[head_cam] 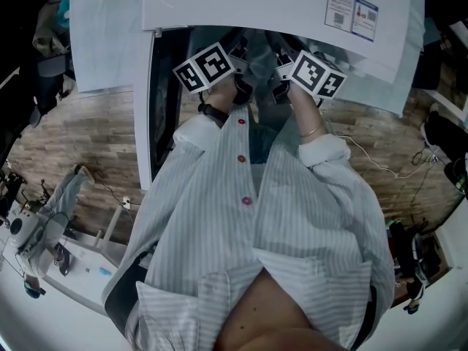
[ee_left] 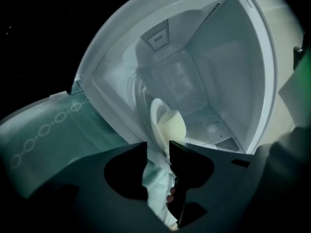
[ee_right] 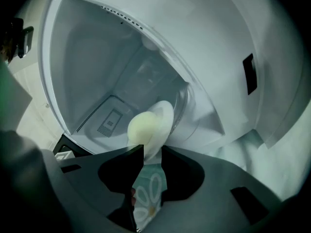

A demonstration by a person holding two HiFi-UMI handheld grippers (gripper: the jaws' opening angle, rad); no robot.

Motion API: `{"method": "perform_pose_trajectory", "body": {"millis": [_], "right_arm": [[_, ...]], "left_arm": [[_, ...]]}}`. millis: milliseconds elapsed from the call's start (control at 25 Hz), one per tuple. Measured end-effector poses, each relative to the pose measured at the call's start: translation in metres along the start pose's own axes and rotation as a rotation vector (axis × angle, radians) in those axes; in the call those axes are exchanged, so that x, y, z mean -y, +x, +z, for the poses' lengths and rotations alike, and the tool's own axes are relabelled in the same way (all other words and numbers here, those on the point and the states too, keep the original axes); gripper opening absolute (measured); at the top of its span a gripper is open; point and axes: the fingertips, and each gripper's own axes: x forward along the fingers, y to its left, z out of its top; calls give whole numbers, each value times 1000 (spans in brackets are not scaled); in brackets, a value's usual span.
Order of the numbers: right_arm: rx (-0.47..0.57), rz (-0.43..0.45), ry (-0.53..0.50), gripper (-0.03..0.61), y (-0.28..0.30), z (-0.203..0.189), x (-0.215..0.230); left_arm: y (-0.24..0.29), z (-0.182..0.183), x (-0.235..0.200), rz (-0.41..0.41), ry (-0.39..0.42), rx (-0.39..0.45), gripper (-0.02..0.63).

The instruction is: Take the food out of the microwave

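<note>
Microwave cavity (ee_left: 209,67): open for access.
Plate (ee_left: 156,113): inside, carrying bun (ee_left: 174,125).
Left tool (ee_left: 158,148): jaws apart, straddling plate rim, unclamped.
Right tool (ee_right: 152,152): jaws apart at opposite rim, likely for level lift.

Smooth, faintly glossy white walls inside the microwave (ee_left: 228,72), perforated at the vents. Glossy white plate (ee_left: 156,111) in it, ceramic-looking; matt, smooth pale food (ee_left: 174,125). Matt black plastic jaws. Before the microwave, printed cloth (ee_left: 43,130), striped cloth shirt (head_cam: 219,225), wood-plank floor (head_cam: 80,145).
</note>
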Motion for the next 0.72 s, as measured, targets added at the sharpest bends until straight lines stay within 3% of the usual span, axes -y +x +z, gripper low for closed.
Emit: {"method": "perform_pose_trajectory", "body": {"millis": [360, 440, 720], "right_arm": [[15, 0, 82, 110, 0, -5, 2], [20, -2, 97, 107, 0, -7, 0], [56, -16, 148, 96, -6, -10, -1]], "left_arm": [[0, -1, -2, -2, -8, -9, 121], [-1, 0, 1, -9, 2, -9, 77], [-4, -3, 2, -41, -15, -37, 66]]}}
